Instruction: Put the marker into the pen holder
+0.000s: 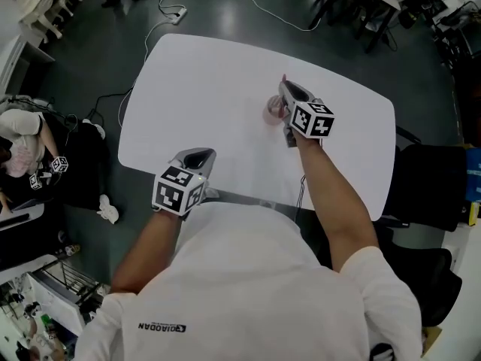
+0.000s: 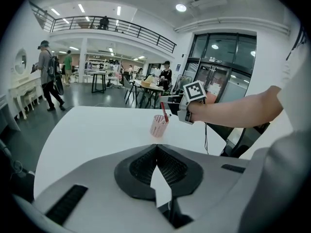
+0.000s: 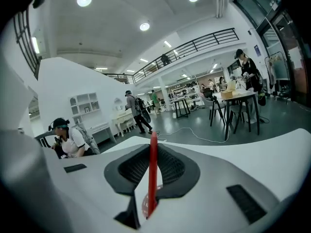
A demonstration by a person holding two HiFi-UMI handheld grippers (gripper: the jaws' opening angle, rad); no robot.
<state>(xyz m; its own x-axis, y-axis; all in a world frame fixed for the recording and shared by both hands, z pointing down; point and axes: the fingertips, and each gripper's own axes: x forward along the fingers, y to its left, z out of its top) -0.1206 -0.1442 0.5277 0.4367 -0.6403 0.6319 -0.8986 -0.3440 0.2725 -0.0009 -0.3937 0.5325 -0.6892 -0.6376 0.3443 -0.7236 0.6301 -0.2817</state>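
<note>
Marker (image 3: 152, 174) is standing upright, clamped between the part-closed jaws of the right gripper (image 3: 152, 149), its lower end sitting at the mouth of the pink holder (image 2: 158, 126) on the white worktop (image 1: 210, 81). Left gripper (image 2: 156, 147) is hovering near the worktop's edge, jaws together and empty.

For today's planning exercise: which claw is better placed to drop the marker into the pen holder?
Right. The right claw grips the red marker upright over the pink pen holder; the left claw is shut, empty and farther away.
</note>
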